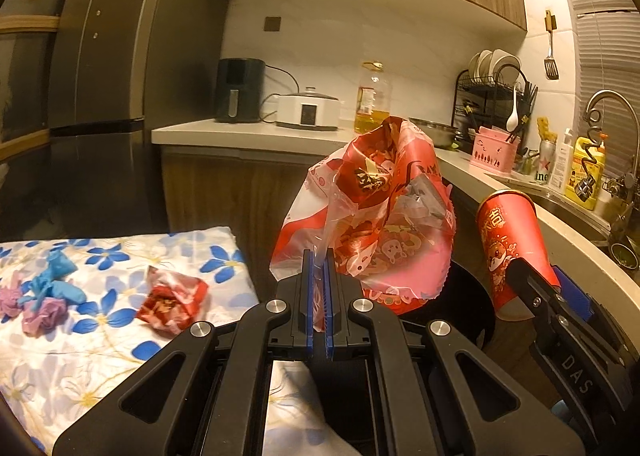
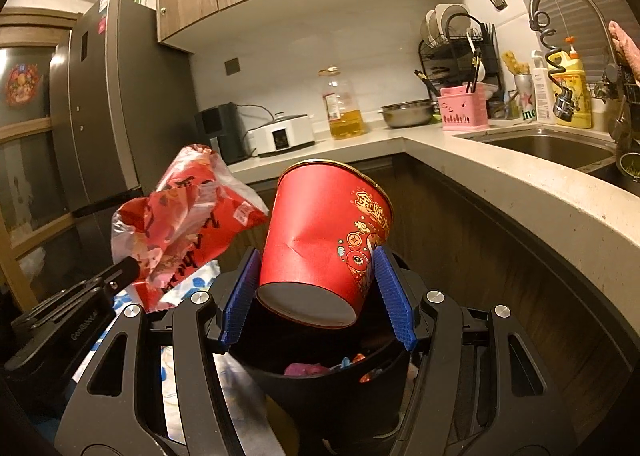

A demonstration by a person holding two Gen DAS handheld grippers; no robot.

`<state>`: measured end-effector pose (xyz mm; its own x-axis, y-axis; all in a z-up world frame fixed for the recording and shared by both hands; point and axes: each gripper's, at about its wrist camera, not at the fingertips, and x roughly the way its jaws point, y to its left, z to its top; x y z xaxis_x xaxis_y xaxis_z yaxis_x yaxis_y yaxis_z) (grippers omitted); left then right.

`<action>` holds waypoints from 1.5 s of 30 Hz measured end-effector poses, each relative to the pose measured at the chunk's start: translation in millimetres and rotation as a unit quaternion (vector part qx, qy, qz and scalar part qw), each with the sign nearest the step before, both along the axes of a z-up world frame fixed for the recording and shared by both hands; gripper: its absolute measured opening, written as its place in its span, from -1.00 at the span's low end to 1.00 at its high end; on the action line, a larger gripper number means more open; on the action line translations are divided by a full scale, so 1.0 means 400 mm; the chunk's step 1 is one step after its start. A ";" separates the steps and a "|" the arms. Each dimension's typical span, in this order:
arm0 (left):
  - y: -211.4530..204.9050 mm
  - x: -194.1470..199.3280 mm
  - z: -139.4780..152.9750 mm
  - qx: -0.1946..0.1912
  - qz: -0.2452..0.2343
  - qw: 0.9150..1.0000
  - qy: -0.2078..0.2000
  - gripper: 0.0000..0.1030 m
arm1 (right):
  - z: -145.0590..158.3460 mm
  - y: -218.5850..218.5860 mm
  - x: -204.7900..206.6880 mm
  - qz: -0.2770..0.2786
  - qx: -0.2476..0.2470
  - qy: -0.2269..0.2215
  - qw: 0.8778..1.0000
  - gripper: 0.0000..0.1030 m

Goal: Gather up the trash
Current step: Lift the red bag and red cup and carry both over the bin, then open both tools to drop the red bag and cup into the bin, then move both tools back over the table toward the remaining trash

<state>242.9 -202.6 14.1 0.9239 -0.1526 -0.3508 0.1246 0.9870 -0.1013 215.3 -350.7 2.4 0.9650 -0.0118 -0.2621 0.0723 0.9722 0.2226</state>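
Left gripper (image 1: pixel 319 256) fingers clamp one plastic bag (image 1: pixel 372 216); right gripper (image 2: pixel 320 292) fingers clasp one red cup (image 2: pixel 320 240) above one black bin (image 2: pixel 320 384). Two purple wads (image 1: pixel 40 312), one blue glove (image 1: pixel 52 284), one red wrapper (image 1: pixel 172 300) lie on the worktop (image 1: pixel 120 336).

A crumpled red-and-clear plastic wrapper (image 1: pixel 372 216) hangs above the black bin (image 2: pixel 320 380). Beside it a dented red paper cup (image 2: pixel 324 244) tilts, rim up, over the same bin.

Counter (image 2: pixel 500 192) carrying an oil bottle (image 2: pixel 344 104), steel bowl (image 2: pixel 406 112) and pink caddy (image 2: pixel 464 108) along its back edge; fridge (image 2: pixel 104 104) beside its end.
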 end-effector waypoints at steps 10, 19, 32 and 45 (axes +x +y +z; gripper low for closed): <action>-0.034 0.069 -0.037 -0.013 -0.022 1.000 0.018 -0.92 | -0.012 -0.009 0.041 -0.002 -0.001 0.002 1.000 0.14; -0.069 0.109 -0.082 -0.006 -0.049 0.998 0.039 -0.87 | -0.024 -0.003 0.075 0.008 -0.006 0.007 1.000 0.15; -0.015 0.119 -0.102 -0.030 -0.034 0.998 0.052 0.15 | -0.052 -0.008 0.113 0.012 -0.003 0.027 1.000 0.16; 0.094 0.050 -0.120 -0.012 0.060 0.997 0.057 0.70 | -0.076 0.006 0.084 0.013 0.004 0.040 0.999 0.36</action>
